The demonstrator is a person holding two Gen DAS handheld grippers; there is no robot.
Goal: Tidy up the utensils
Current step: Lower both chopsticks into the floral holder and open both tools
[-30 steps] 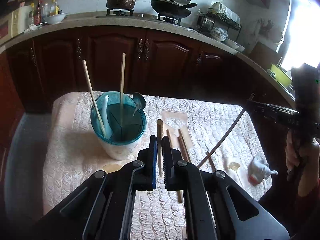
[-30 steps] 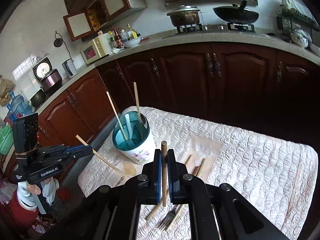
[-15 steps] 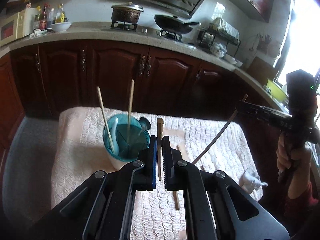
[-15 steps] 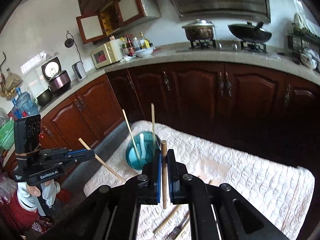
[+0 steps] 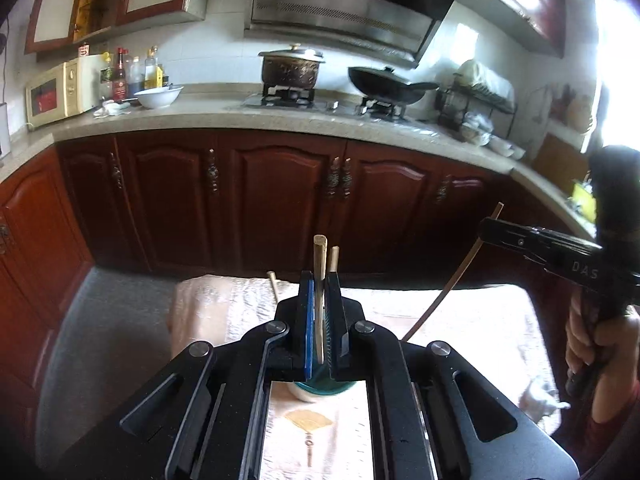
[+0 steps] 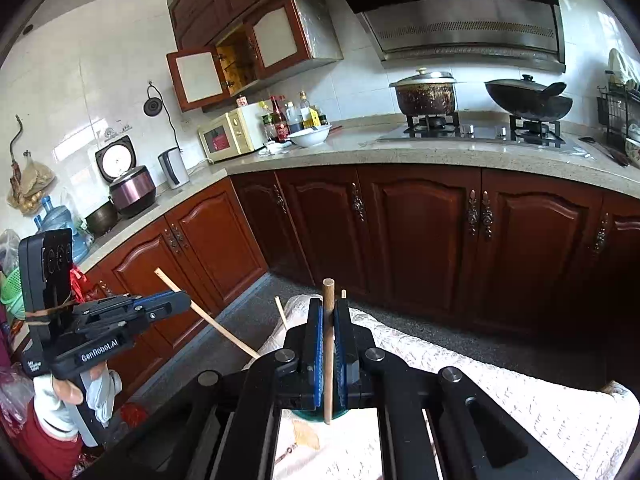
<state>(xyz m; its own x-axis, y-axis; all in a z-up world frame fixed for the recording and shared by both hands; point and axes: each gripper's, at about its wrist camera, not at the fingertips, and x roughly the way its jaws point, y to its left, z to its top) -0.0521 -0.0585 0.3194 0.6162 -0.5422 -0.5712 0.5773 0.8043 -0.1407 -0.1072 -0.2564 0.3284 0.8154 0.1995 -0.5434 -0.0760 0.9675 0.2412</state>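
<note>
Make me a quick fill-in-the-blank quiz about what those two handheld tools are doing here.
1. Each tool, left tool and right tool, is shut on one ____.
2. The teal utensil holder stands on the ____ table cover.
3. On the stove, a pot sits beside a black ____.

Missing words: chopstick; quilted; wok

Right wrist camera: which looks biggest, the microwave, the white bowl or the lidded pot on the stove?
Largest to smallest, as they look in this view:
1. Microwave and lidded pot: they look about alike, so I won't rank them.
2. White bowl.
All stand far back on the counter, so real sizes stay unsure.
</note>
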